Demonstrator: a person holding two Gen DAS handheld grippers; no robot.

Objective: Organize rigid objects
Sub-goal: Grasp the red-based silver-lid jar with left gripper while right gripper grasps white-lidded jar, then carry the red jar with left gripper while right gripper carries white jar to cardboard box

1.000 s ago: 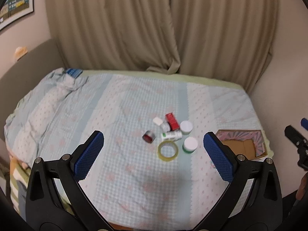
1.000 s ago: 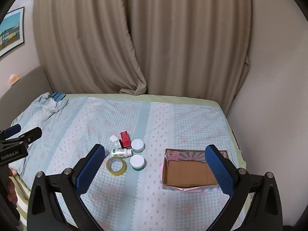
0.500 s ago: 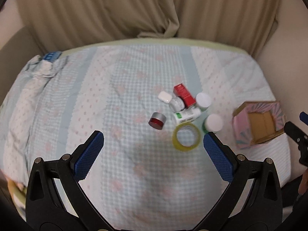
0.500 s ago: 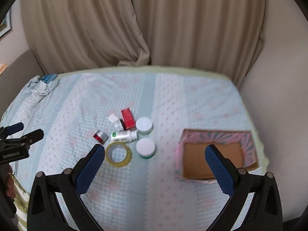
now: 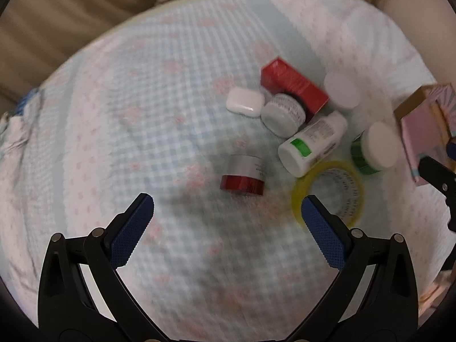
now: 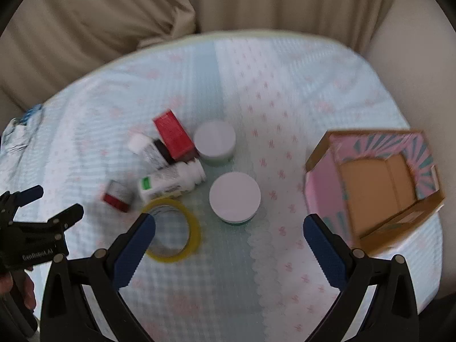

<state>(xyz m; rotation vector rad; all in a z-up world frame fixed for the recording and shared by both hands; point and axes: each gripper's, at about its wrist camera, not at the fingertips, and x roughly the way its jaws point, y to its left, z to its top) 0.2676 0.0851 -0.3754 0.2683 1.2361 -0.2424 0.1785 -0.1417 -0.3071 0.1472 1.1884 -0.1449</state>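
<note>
A cluster of small objects lies on the bed. A red-and-silver jar (image 5: pixel 242 173) lies on its side just ahead of my open, empty left gripper (image 5: pixel 228 203). Behind it are a white bottle (image 5: pixel 312 144), a yellow tape roll (image 5: pixel 329 192), a red box (image 5: pixel 293 84), a small white case (image 5: pixel 244 102), a grey-lidded jar (image 5: pixel 282 114). My open, empty right gripper (image 6: pixel 229 222) hovers near a white-lidded green jar (image 6: pixel 235 196); a second white-lidded jar (image 6: pixel 215 141) stands behind it. An open pink cardboard box (image 6: pixel 373 185) sits at the right.
The bed's checked blue and pink cover (image 6: pixel 285 91) reaches beige curtains (image 6: pixel 256 0) at the back. A bedside wall (image 6: pixel 421 57) rises on the right. The left gripper shows at the left edge of the right wrist view (image 6: pixel 52 208).
Both grippers have moved down and forward toward the cluster; the objects and box now look much larger and closer. Both stay open.
</note>
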